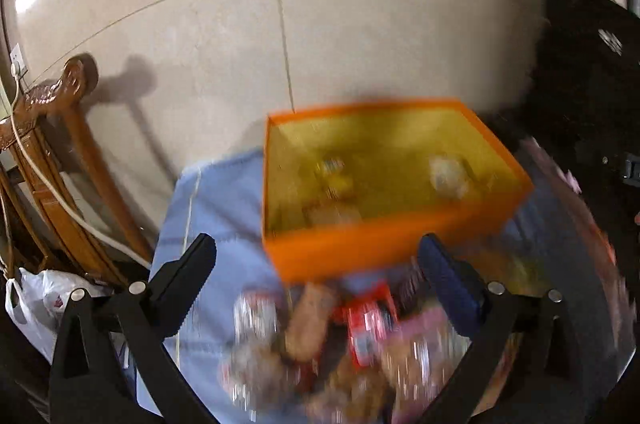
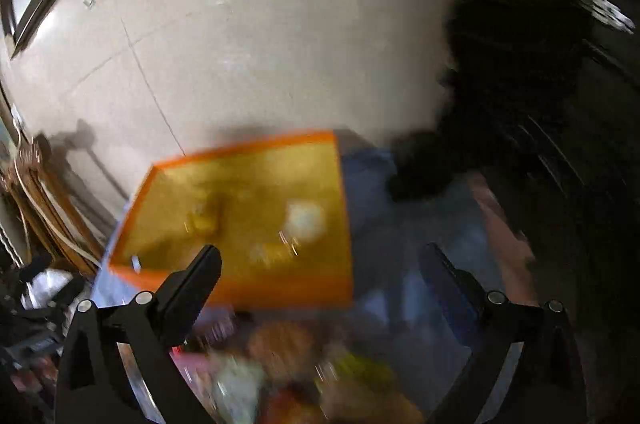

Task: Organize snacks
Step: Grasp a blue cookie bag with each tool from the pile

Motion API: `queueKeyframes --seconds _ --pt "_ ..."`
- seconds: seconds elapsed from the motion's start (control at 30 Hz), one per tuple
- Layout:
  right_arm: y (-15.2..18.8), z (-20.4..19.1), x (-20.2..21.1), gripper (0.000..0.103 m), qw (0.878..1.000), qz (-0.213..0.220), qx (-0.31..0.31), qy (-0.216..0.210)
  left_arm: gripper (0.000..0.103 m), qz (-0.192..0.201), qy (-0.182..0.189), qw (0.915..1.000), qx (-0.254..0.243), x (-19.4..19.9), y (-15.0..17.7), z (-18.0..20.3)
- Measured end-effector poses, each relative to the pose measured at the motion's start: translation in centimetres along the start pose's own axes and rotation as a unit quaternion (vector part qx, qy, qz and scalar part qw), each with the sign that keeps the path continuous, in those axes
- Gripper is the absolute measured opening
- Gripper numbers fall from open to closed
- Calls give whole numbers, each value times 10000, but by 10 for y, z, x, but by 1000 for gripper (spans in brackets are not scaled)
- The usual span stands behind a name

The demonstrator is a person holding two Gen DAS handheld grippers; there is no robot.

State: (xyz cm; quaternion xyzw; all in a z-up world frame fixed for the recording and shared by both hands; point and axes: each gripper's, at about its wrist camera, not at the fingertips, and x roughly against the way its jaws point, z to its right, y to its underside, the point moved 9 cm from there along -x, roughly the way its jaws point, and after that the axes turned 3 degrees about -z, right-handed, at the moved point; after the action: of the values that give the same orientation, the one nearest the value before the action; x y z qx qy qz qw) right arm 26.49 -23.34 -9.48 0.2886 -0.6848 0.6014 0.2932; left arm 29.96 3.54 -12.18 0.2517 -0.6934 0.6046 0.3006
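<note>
An orange box (image 1: 360, 248) with a yellow inside stands on a blue cloth (image 1: 224, 207); a few small wrapped snacks (image 1: 448, 175) lie in it. Below it a blurred heap of snack packets (image 1: 368, 328) covers the cloth, one of them red. My left gripper (image 1: 316, 256) hangs open above the heap, just in front of the box's near wall, with nothing between its fingers. In the right wrist view the same orange box (image 2: 280, 292) sits left of centre, with a blurred snack heap (image 2: 288, 352) below. My right gripper (image 2: 320, 264) is open and empty above that heap.
A carved wooden chair (image 1: 52, 127) with a white cable stands at the left by the pale wall (image 1: 320, 23). A white plastic bag (image 1: 36, 300) lies beneath it. Dark furniture (image 2: 540, 83) fills the right side. Both views are motion-blurred.
</note>
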Motion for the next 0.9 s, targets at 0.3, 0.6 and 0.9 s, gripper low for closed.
queueKeyframes --seconds 0.3,0.6,0.9 --pt "164 34 -3 100 9948 -912 -24 453 99 -885 125 9955 -308 -1 165 49" --pt "188 31 -40 100 9964 -783 -83 317 99 -652 0 9970 -406 -29 203 82" --pt "189 28 -57 73 9960 -832 29 320 79 -358 196 9981 -469 -34 194 112"
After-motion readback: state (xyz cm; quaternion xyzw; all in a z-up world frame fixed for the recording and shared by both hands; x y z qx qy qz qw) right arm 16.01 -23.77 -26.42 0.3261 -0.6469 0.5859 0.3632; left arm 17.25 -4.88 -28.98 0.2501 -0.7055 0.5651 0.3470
